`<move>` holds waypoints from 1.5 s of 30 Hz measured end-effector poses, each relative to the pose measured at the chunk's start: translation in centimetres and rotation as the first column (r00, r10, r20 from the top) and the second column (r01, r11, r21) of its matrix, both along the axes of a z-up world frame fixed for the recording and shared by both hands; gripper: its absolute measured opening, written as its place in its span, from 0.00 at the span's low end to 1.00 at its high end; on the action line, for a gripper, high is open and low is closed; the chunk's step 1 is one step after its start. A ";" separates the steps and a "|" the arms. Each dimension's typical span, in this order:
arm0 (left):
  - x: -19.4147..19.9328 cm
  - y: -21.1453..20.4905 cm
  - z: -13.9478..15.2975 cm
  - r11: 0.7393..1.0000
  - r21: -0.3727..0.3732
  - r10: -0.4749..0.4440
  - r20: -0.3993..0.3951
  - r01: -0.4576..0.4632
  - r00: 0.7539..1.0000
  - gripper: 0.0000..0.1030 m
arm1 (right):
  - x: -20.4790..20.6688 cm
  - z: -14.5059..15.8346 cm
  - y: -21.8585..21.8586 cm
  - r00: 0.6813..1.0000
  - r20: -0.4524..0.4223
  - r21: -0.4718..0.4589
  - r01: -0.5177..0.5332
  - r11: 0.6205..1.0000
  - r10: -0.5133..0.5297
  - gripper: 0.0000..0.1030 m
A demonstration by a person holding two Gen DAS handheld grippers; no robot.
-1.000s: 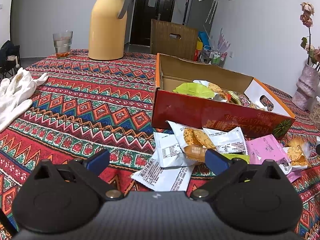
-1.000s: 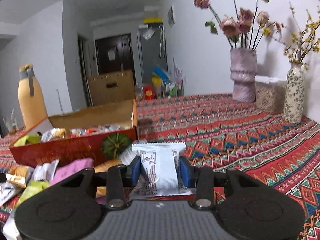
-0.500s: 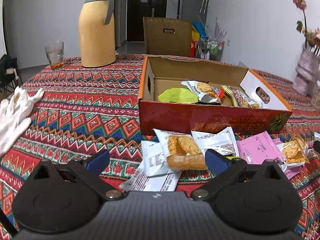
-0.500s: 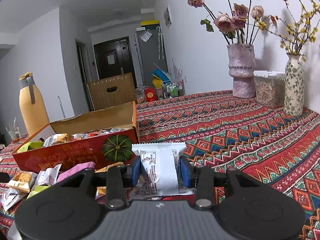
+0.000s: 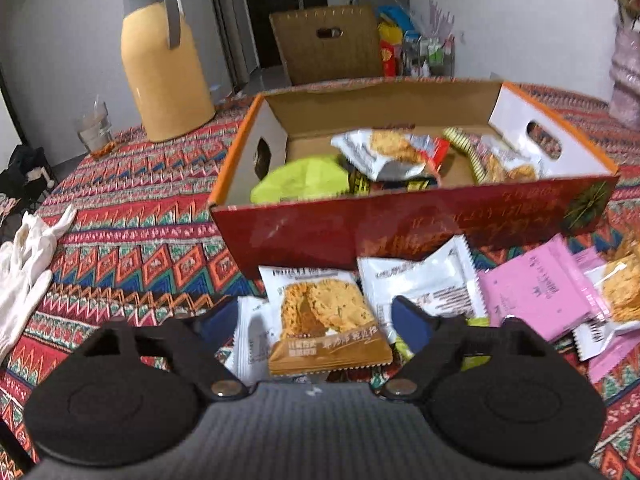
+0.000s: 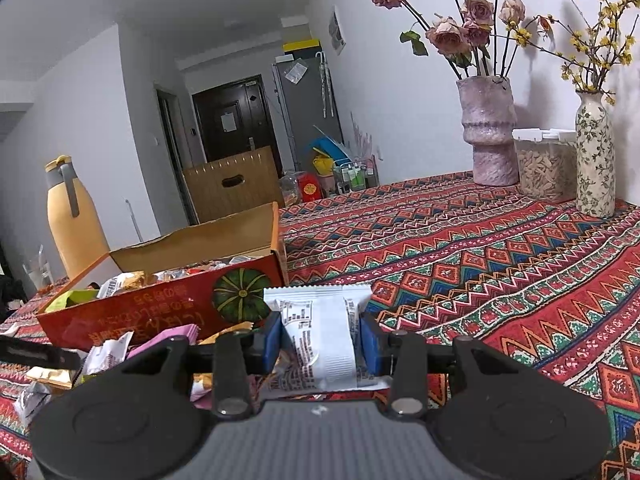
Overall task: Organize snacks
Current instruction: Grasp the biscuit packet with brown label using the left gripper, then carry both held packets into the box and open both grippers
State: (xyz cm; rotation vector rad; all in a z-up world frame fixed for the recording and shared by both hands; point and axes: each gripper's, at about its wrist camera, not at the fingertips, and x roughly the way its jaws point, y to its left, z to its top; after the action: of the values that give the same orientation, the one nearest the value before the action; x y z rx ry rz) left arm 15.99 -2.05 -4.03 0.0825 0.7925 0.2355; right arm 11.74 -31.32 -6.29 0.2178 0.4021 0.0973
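We are picking up a snack. Our left gripper (image 5: 316, 320) has just been closing, fingers not yet touching the cracker packet (image 5: 326, 322) on the bench (image 5: 132, 216). Next we squeeze, then lift into the red box (image 5: 400, 232). Our right gripper (image 6: 320, 338) clamps a white packet (image 6: 320, 336).

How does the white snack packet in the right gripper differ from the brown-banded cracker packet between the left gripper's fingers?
The white snack packet is clamped between the right gripper's pads, off the tablecloth; the cracker packet lies flat among loose snacks.
The white packet shows its printed back; the cracker packet shows its front with the cracker picture.
The left gripper has just been closing around the cracker packet, its pads not yet touching.
Both are sealed single-serve packets outside the red box.
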 end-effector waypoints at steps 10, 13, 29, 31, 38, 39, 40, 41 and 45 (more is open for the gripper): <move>-0.8 1.0 0.2 0.999 -0.045 0.003 0.025 -0.002 1.000 0.56 | 0.0 -0.1 0.0 1.000 0.001 0.006 -0.001 1.000 0.001 0.39; -1.1 1.1 0.3 0.998 -0.055 0.002 0.030 0.000 1.000 0.55 | 0.0 -0.1 0.0 1.000 0.000 0.003 0.001 1.000 -0.001 0.39; -4.2 1.7 3.3 0.992 -0.121 -0.030 0.120 0.044 0.992 0.53 | -0.2 0.1 0.3 1.000 0.018 -0.016 0.019 1.000 -0.018 0.39; -4.5 1.7 3.8 0.991 -0.126 -0.033 0.136 0.051 0.990 0.53 | -0.4 0.3 0.5 0.999 0.026 -0.034 0.022 0.999 -0.021 0.39; -5.1 1.8 6.0 0.986 -0.146 -0.049 0.199 0.079 0.979 0.53 | -0.9 2.5 2.1 0.998 0.050 -0.089 -0.030 0.996 0.035 0.39; -5.1 1.7 6.3 0.985 -0.147 -0.052 0.208 0.084 0.977 0.53 | -1.0 2.9 2.4 0.997 0.056 -0.095 -0.040 0.995 0.045 0.39; -5.1 1.7 6.6 0.985 -0.150 -0.056 0.215 0.090 0.975 0.53 | -1.0 3.3 2.7 0.996 0.062 -0.099 -0.050 0.994 0.057 0.39; -5.0 1.6 7.0 0.984 -0.153 -0.060 0.222 0.096 0.973 0.53 | -1.0 3.7 3.0 0.995 0.068 -0.103 -0.060 0.993 0.068 0.39; -4.3 1.4 8.1 0.983 -0.148 -0.069 0.248 0.109 0.966 0.53 | -0.4 5.1 4.3 0.990 0.091 -0.123 -0.093 0.988 0.105 0.39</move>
State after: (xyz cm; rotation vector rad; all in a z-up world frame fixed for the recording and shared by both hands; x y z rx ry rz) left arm 11.74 -0.64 4.06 -0.0621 0.5605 0.0927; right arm 11.36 -27.02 -1.16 0.0759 0.3208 0.1807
